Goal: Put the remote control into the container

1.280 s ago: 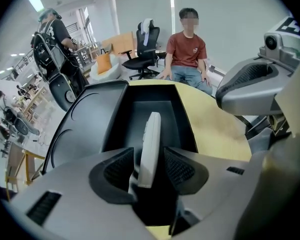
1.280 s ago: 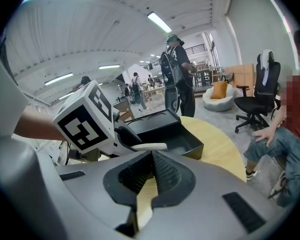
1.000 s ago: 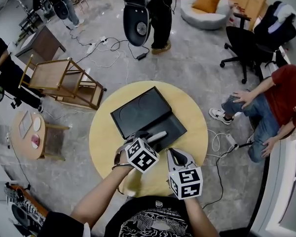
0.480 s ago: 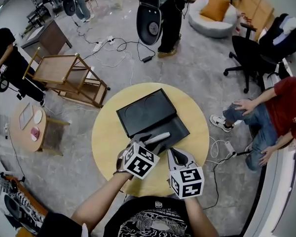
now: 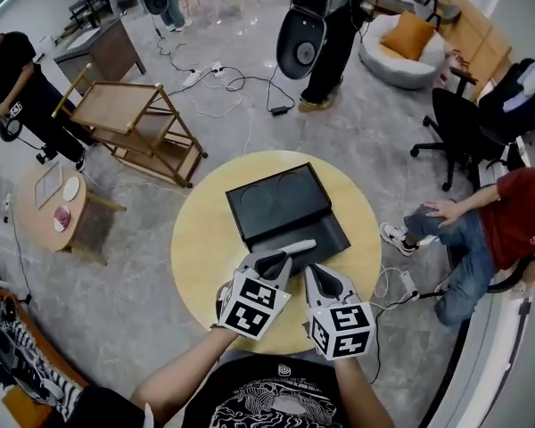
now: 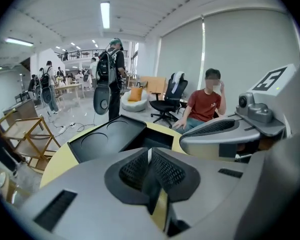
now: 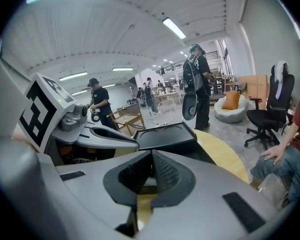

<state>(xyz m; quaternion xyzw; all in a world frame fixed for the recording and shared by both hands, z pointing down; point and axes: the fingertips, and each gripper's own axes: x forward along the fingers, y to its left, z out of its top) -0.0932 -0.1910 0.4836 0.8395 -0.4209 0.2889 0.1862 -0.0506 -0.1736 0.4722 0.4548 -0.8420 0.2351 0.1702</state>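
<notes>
— Remote control point(image 5: 291, 248) at the near left edge of the container point(image 5: 276, 199), across its near compartment, just ahead of the left tongs point(image 6: 149, 152). Fully inside, or propped on the rim? Cannot tell from above

— Left tongs closing, almost together, with only a pale sliver in the gap and no sign of pads pressing on anything. Right tongs point(image 7: 151, 155) pinched together too, empty, just beside the left, over the desk point(image 5: 201, 239)

— Main risk, then?

— Clipping the near end of the remote control with the left tips, so close by. Enough to tilt it over the rim and drop it back onto the desk

— And if propped rather than seated?

— Then no need even for a touch: a knock to the container or the desk, enough to slide it out

— Anything from the right side?

— Less likely; same danger from any sweep across toward the left. Safer to draw both tongs straight back and up, clear of the rim
</notes>
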